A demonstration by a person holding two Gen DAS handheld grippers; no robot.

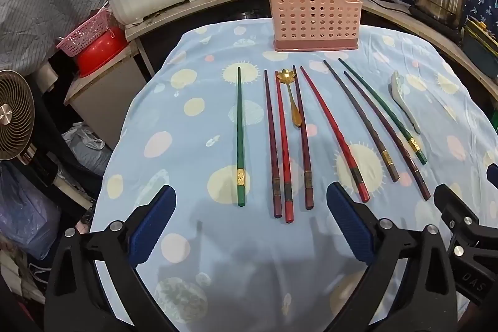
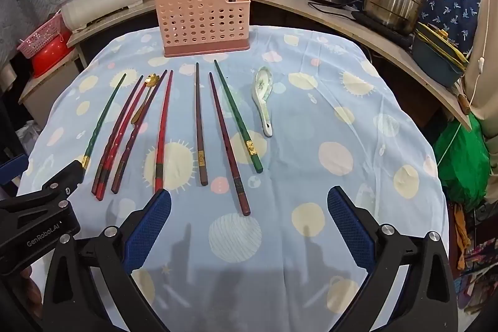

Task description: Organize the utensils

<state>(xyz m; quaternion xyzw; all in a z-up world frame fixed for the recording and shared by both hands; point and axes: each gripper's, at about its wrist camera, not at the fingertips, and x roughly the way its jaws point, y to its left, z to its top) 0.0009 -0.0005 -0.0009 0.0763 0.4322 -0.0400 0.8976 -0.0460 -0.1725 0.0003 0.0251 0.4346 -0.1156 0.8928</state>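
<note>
Left wrist view: chopsticks point(image 1: 281, 142) are laid lengthwise just beyond the wide-open, empty left tool point(image 1: 250, 223), the equally open right tool point(image 2: 249, 223) alongside.

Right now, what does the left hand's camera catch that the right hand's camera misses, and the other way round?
Only the left view shows the round fan. Only the right view shows the green bag beside the table. Both share the pink holder, the row of chopsticks, the gold spoon, the ceramic spoon, and each open gripper: left, right.
</note>
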